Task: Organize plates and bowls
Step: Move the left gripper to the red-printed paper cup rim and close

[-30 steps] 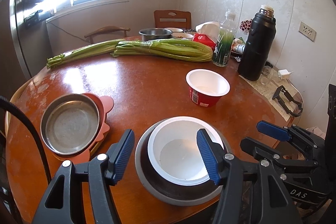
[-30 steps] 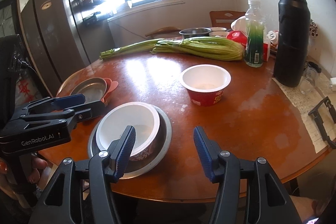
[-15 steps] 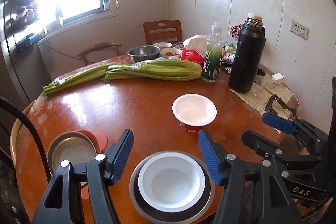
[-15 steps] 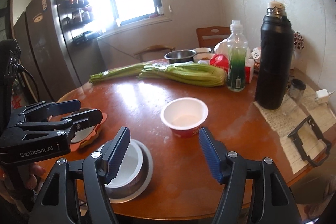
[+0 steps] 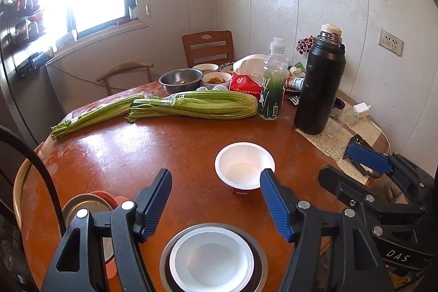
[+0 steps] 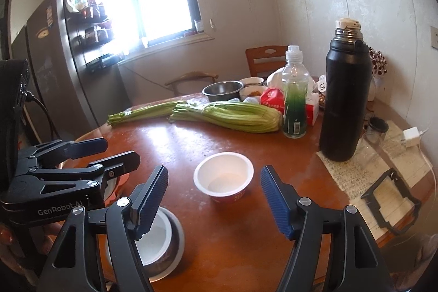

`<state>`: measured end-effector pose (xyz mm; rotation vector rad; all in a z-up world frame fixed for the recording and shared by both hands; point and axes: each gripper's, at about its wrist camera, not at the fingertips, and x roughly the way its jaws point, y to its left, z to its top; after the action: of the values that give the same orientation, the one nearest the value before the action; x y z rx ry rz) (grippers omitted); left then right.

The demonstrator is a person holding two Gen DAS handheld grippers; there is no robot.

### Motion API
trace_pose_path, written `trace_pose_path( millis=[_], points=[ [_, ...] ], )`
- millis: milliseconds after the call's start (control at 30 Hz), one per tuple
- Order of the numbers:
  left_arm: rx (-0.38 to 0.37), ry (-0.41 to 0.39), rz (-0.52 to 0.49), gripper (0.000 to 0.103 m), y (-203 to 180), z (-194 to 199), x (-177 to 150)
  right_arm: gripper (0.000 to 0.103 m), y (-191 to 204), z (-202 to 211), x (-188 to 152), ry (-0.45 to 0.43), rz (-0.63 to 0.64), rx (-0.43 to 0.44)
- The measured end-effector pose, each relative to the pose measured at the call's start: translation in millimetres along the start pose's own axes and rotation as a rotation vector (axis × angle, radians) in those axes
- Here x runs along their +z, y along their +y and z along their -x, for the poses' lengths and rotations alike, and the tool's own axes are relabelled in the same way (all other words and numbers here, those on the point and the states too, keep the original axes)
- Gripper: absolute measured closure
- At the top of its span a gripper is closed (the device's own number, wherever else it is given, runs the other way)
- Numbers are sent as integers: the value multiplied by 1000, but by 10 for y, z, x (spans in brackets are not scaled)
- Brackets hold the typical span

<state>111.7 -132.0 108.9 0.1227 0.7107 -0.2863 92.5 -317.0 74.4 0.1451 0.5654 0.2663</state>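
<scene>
Between the blue pads of the left gripper (image 5: 215, 205) nothing is held; its jaws have just been opening and stand moderately wide above the round wooden table (image 5: 153, 149). Directly below and just nearer than its fingertips sits a white bowl (image 5: 210, 260) nested inside a grey metal bowl (image 5: 261, 251). Beyond its right finger, a little further out on the table, stands a second white bowl with a red base (image 5: 244, 165), apart from the pads. Behind its left finger lies a shallow metal dish (image 5: 84, 205) on an orange plate (image 5: 120, 202), mostly hidden by the gripper body.

The right gripper (image 6: 214, 201) has also just been opening its jaws; they stand fairly wide and grip nothing. The red-based white bowl (image 6: 223, 174) lies ahead of it, seen between the two fingers but beyond their tips, touching neither. The nested bowls (image 6: 160, 242) sit below and behind its left finger, partly covered by it. The left gripper (image 6: 117, 149) shows to the left of the right one, over the table edge.

Far beyond both grippers lie two bunches of celery (image 5: 191, 106), with a green bottle (image 5: 271, 89) and a tall black flask (image 5: 319, 84) to the right.
</scene>
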Motion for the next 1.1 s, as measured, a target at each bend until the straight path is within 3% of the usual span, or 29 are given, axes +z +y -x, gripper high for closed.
trace_pose_path(
  millis=[433, 1100],
  points=[
    [13, 52, -24, 36, -37, -325, 153, 30, -208, -260, 16, 45, -72, 29],
    [-22, 188, -39, 36, -54, -1155, 198, 30, -436, -772, -141, 133, -123, -39]
  ],
)
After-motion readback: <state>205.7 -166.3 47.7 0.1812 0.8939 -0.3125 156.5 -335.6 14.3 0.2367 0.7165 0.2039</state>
